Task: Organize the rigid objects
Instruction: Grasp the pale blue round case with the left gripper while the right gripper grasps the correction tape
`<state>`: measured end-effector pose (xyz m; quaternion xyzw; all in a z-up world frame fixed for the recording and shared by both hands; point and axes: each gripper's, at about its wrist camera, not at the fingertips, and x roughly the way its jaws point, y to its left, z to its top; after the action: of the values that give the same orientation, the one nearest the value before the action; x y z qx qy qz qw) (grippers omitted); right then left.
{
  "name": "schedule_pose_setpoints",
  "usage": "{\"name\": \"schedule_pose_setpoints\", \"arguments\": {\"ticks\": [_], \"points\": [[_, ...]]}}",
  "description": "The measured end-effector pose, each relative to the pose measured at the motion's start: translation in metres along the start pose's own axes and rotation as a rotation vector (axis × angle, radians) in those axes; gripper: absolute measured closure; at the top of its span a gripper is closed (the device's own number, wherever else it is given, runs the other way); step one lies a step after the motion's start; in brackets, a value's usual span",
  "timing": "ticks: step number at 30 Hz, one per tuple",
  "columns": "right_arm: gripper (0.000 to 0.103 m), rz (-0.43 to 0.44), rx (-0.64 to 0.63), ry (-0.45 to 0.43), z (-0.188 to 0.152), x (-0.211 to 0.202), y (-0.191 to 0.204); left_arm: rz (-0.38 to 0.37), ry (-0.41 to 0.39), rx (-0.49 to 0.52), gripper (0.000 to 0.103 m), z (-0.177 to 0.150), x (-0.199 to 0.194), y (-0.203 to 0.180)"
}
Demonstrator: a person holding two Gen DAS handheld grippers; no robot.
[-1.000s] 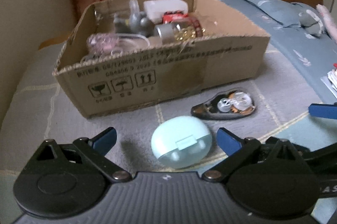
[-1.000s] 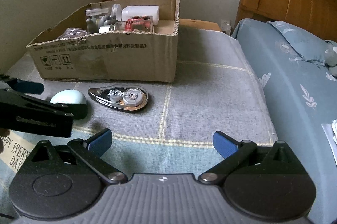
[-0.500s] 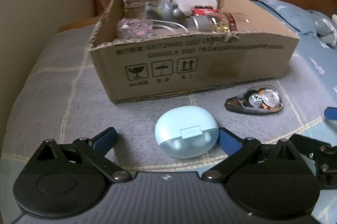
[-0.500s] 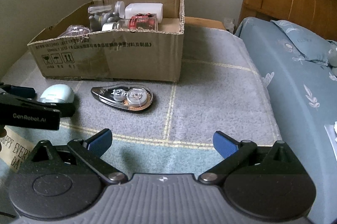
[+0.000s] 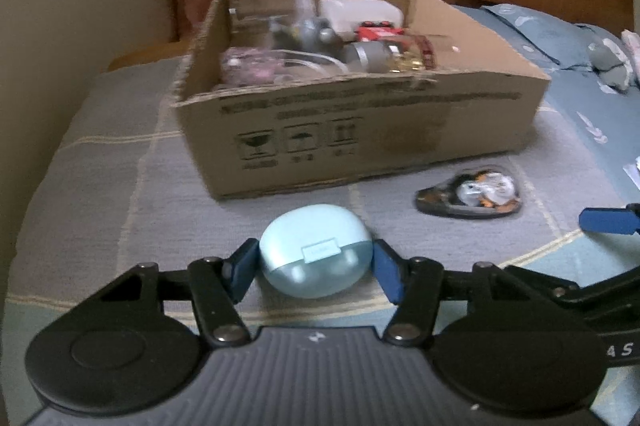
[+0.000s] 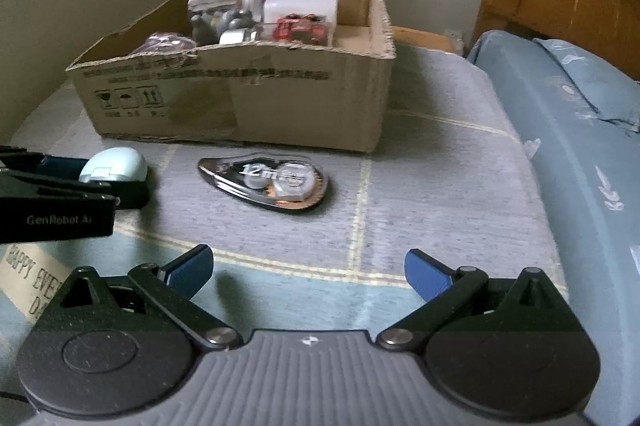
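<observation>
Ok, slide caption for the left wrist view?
Left hand-held gripper closing on the pale blue rounded plastic case, before the open cardboard box.

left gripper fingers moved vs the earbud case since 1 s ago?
Yes. The left gripper has just been closing: its pads now press the sides of the mint earbud case, which lies on the blanket.

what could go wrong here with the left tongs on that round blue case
The left tongs have just been closing, and their pads now sit against the sides of the mint earbud case. It is rounded and smooth, so it may squirt out when lifted. The cardboard box is already crowded, so the case may land on other items.
</observation>
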<state>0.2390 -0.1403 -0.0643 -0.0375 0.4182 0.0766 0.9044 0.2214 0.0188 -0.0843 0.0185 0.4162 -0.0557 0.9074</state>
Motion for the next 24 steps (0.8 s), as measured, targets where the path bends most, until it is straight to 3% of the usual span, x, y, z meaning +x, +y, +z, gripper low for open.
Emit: {"name": "schedule_pose_setpoints", "arguments": {"ticks": [9,24], "points": [[0.0,0.009,-0.036,-0.021,0.016,0.022,0.023,0.046,-0.004,-0.057,0.043,0.0,0.001,0.035],[0.0,0.02,-0.04,-0.055,0.04,0.041,0.04,0.04,-0.005,-0.069,0.043,0.004,0.004,0.045]]}}
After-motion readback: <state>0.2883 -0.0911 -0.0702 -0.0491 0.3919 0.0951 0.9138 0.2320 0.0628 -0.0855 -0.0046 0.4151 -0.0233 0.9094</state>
